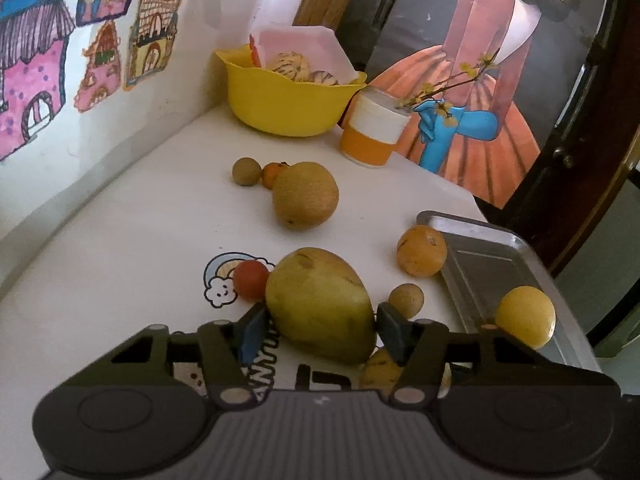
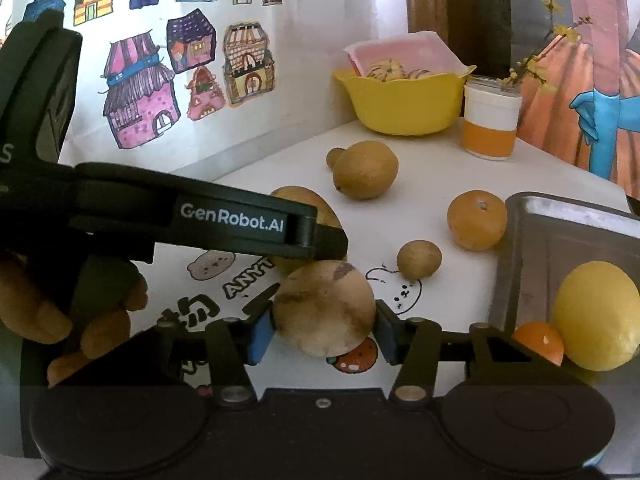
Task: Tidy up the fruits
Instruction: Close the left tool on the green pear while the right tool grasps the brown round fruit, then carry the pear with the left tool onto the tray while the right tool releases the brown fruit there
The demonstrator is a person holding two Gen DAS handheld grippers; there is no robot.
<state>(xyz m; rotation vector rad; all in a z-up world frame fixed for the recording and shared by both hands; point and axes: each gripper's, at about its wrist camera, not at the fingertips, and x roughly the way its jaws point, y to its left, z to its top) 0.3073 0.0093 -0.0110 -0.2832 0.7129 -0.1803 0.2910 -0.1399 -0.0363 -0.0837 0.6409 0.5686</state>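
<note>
The left gripper (image 1: 320, 328) brackets a yellow-green, pear-shaped mango (image 1: 320, 304), one blue pad on each flank; the pads look closed on it, its long axis running forward and left, away from the claw. The right gripper (image 2: 324, 330) clamps a round, brown-blotched tan fruit (image 2: 325, 307) between its pads. The shiny rectangular metal tray (image 2: 532, 264), holding a yellow lemon (image 2: 596, 314) and a small orange fruit (image 2: 540, 340), lies just right of this claw, so I judge the right hand nearer for placing.
</note>
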